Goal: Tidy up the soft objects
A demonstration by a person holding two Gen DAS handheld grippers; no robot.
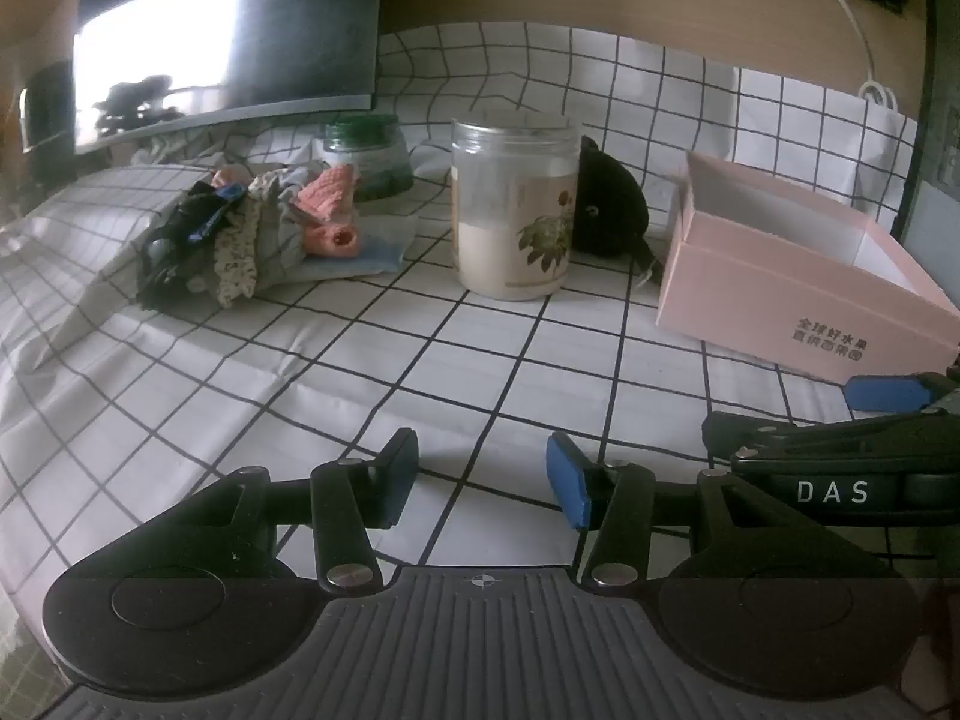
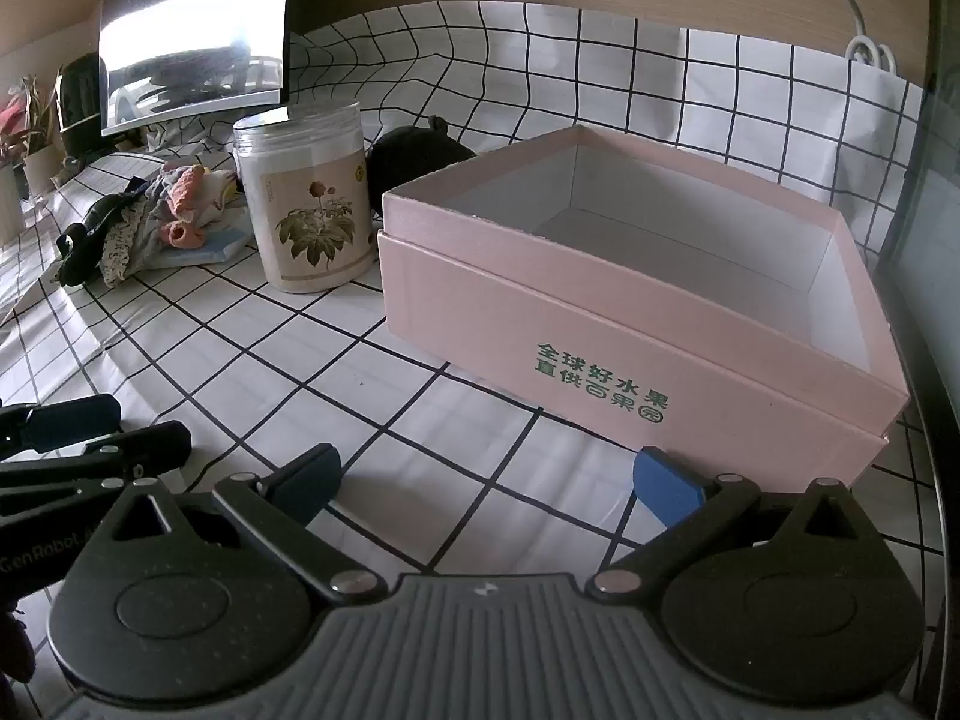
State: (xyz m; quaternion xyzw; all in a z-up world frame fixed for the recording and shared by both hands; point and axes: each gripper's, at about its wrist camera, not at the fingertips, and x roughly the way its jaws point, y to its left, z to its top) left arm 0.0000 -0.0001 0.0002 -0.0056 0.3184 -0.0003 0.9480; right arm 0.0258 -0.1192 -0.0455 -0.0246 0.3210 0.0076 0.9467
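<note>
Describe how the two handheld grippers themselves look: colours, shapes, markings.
Both match. The left gripper has black linkage arms with silver rivets, blue pads on its fingertips, round black side discs and a ribbed grey body. The right gripper is built alike; seen from the left wrist view, white letters "DAS" mark its side.

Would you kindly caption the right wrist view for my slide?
Open right gripper hovers before the empty pink box, jar and soft pile beyond.

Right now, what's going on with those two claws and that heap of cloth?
Left gripper and right gripper open, empty. Pile of soft cloth items untouched; pink box empty. Tall clear jar between pile and box.
</note>
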